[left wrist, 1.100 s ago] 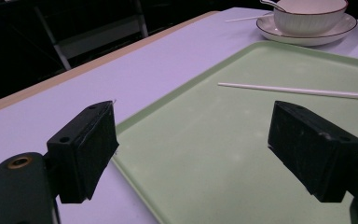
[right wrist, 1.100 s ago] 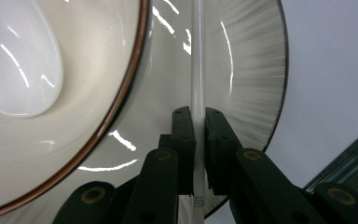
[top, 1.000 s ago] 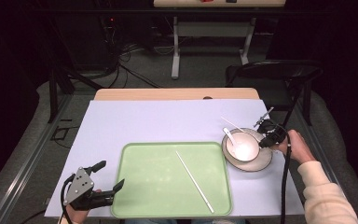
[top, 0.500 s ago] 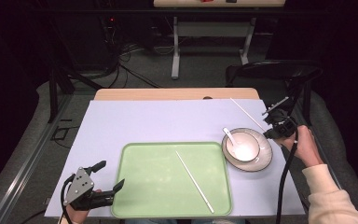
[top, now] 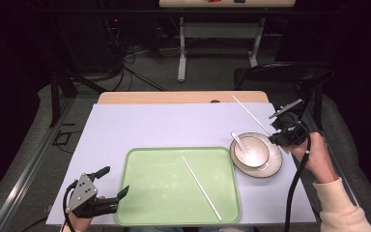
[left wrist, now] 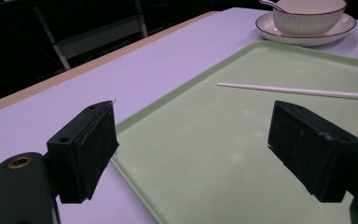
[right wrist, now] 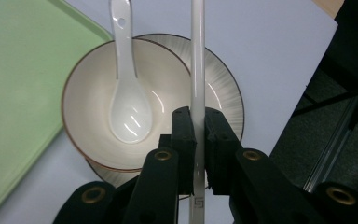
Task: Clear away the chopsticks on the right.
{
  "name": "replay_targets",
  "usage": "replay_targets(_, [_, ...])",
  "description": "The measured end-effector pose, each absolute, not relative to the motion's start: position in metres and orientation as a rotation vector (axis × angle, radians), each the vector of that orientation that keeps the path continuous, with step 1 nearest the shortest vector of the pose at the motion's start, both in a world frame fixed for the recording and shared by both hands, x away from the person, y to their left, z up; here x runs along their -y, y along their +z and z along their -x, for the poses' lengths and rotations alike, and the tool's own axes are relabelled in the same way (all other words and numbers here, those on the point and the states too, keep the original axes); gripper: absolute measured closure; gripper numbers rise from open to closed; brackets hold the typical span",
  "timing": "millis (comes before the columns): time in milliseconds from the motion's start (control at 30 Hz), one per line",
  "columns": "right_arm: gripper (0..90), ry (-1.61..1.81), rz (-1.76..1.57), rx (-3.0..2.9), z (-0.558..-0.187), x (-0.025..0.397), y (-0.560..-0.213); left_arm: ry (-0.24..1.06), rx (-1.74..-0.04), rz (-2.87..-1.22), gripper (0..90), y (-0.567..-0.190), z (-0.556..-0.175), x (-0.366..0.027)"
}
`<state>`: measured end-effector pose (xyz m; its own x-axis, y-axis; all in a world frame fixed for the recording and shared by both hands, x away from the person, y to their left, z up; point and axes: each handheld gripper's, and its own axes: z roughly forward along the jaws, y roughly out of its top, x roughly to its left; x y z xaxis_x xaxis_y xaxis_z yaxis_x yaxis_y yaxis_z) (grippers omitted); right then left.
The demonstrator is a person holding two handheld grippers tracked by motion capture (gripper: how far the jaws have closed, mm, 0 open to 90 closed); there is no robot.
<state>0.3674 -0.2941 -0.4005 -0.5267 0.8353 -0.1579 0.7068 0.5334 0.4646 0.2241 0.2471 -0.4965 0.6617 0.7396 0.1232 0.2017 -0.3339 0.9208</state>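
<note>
My right gripper (top: pixel 279 129) is shut on a white chopstick (top: pixel 251 114) and holds it above the right side of the white bowl (top: pixel 249 151); the stick slants up and away to the far left. Seen from the right gripper view, the chopstick (right wrist: pixel 197 56) runs straight up between the jaws of that gripper (right wrist: pixel 197 140), over the bowl (right wrist: pixel 88 107) with a white spoon (right wrist: pixel 127 102) in it. A second chopstick (top: pixel 201 187) lies on the green tray (top: pixel 149 198). My left gripper (top: pixel 111 182) rests open at the tray's near left corner.
The bowl stands on a saucer (top: pixel 273 164) right of the tray. In the left gripper view the tray (left wrist: pixel 205 154), the lying chopstick (left wrist: pixel 298 91) and the bowl (left wrist: pixel 310 14) lie ahead. A lilac mat (top: pixel 164 125) covers the table. A dark chair (top: pixel 290 75) stands at the far right.
My right gripper has lifted the chopstick from the bowl and swung it up and to the right, away from the bowl's middle. The left gripper has stayed still.
</note>
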Motion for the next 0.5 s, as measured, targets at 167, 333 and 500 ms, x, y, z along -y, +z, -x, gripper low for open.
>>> replay_targets(167, [83.6,0.537,-1.243,-2.428,-0.354,0.281,-0.398,0.667,-0.743,-1.866,15.6,-0.496,-0.224,-0.247])
replay_targets(333, [83.6,0.542,-1.196,-2.459,-0.337,0.259,-0.401,0.665,-0.740,-1.868,15.6,-0.496,-0.224,-0.246])
replay_targets(500, [83.6,0.551,-1.171,-2.496,-0.329,0.242,-0.409,0.667,-0.740,-1.863,15.6,-0.496,-0.224,-0.246])
